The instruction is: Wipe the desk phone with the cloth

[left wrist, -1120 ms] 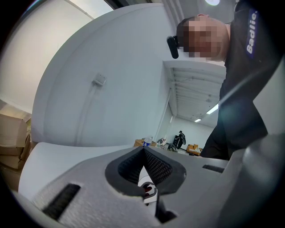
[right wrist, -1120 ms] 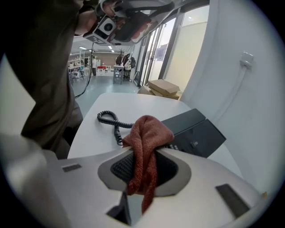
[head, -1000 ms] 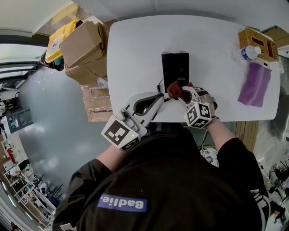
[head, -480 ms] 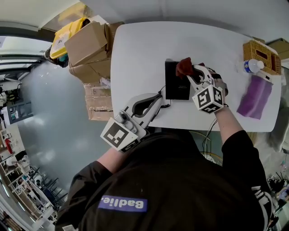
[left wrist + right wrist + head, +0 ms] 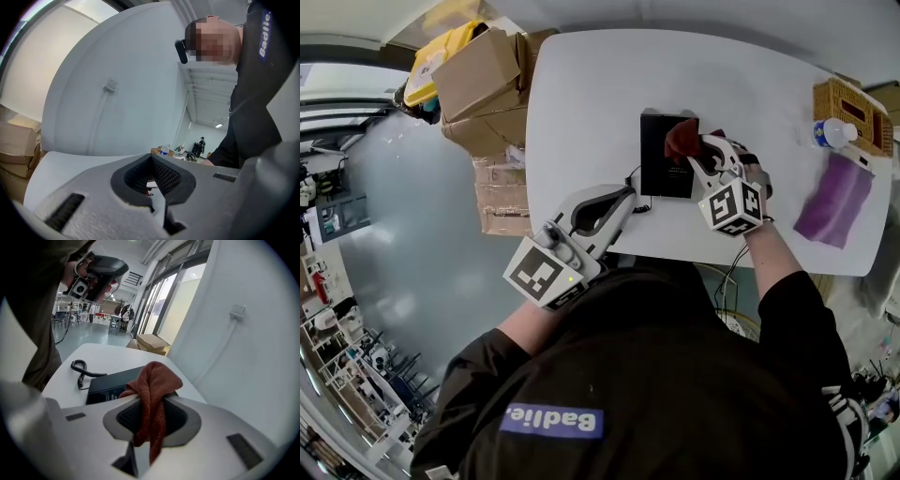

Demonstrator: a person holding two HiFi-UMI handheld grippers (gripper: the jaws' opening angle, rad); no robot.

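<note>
Half done at most, going by the cloth's place.

Starting at 9 o'clock: noted cardboard boxes [image 5: 478, 89] off the edge of the surface [image 5: 581, 103], no part of the job.

Found the left gripper [image 5: 626, 197] parked near the surface's 6 o'clock edge, at about 7 o'clock of the desk phone [image 5: 661, 169] and just beside the coiled cord [image 5: 80, 369]. Read it, in its own view, as pressed together on nothing [image 5: 154, 185]. Judged it idle.

Moving right: found the desk phone lying flat mid-surface, set lengthwise from 12 to 6. Saw the cloth [image 5: 680, 136], rust-red and bunched, pinched in the right gripper [image 5: 698, 155] and held at the phone's 1 o'clock corner. Could not tell contact from a hover.

Checked against a second back: cloth down at the phone's 6 o'clock end then, up at the far end half a second back. Counted that as one stroke swept from 6 toward 12 along the right side, with barely any travel since. Took it to mean far end reached, and a turn or a fresh pass due. Reckoned the phone's 9 o'clock strip not yet covered, though could not confirm.

Further right, at 3 o'clock: noted a purple cloth [image 5: 830, 202], a bottle [image 5: 830, 133] and a wicker basket [image 5: 853, 103], all well apart from the work.
</note>
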